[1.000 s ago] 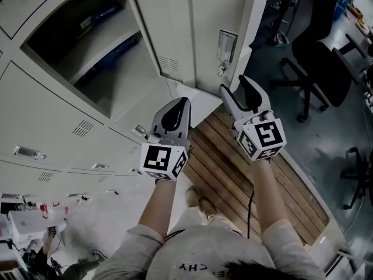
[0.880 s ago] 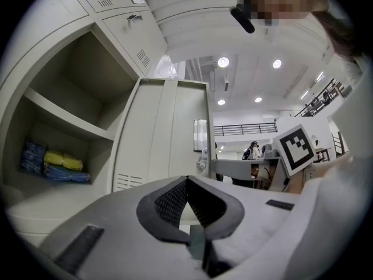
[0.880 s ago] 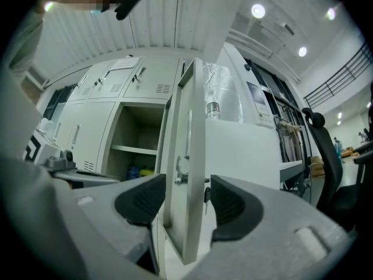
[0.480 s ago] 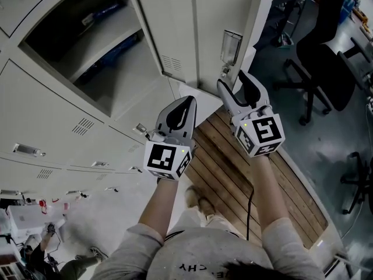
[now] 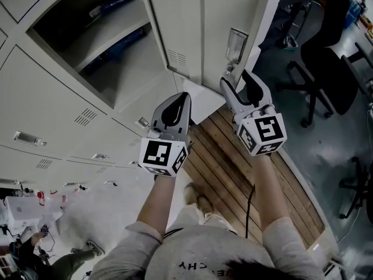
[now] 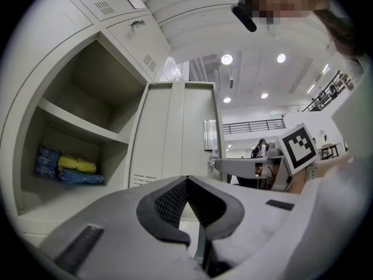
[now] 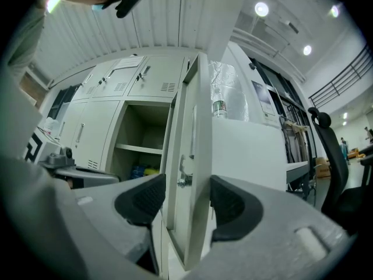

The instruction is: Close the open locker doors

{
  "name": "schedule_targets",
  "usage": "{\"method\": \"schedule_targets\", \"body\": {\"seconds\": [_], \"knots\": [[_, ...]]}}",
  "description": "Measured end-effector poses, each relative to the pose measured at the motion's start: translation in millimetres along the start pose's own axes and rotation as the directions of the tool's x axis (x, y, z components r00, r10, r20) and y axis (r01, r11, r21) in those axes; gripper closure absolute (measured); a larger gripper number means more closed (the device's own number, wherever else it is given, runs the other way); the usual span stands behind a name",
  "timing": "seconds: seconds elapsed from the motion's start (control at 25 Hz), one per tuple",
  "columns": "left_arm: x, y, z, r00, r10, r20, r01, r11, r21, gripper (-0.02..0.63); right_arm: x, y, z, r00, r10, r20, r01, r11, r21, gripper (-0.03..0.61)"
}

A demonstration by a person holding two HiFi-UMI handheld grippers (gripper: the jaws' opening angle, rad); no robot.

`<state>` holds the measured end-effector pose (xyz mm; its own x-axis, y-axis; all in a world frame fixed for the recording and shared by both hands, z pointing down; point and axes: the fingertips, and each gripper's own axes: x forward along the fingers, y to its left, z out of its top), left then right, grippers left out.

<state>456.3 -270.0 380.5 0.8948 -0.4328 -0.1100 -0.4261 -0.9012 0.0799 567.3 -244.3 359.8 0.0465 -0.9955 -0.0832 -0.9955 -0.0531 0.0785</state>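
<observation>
In the head view, the left gripper (image 5: 176, 101) is held up in front of the row of lockers, just beside the lower corner of the open locker door (image 5: 186, 22). The right gripper (image 5: 239, 81) is seen at the free edge of this door, below its latch (image 5: 235, 44). The door stands out from the open compartment (image 5: 137, 74), where a shelf (image 5: 93, 39) is fixed and blue packets (image 5: 119, 42) are kept under it. Below the arms a wooden floor strip (image 5: 233, 168) is seen, and an office chair (image 5: 326, 63) stands well apart at the right.

In the left gripper view, the jaws are brought together: the ribbed pads (image 6: 175, 200) meet at their tips and nothing is held between them. Beyond them the door is seen, with the compartment at its left.

In the right gripper view, the jaws are kept wide apart, and the free edge of the door, with the latch on it, is placed between them. The dark pads (image 7: 143, 200) lie very close to both faces of the door, but whether they are touching it cannot be decided
</observation>
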Motion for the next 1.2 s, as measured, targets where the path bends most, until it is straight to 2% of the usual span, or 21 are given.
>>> {"method": "schedule_targets", "body": {"seconds": [0.8,1.2], "knots": [[-34,7,9,0.994,0.110,0.028,-0.111,0.994,0.027,0.617,-15,24,2,0.998,0.063,-0.007,-0.063,0.998,-0.010,0.362],[-50,5,11,0.988,0.153,0.032,-0.154,0.988,0.034,0.617,-21,39,2,0.996,0.090,-0.011,-0.090,0.996,-0.019,0.417]]}}
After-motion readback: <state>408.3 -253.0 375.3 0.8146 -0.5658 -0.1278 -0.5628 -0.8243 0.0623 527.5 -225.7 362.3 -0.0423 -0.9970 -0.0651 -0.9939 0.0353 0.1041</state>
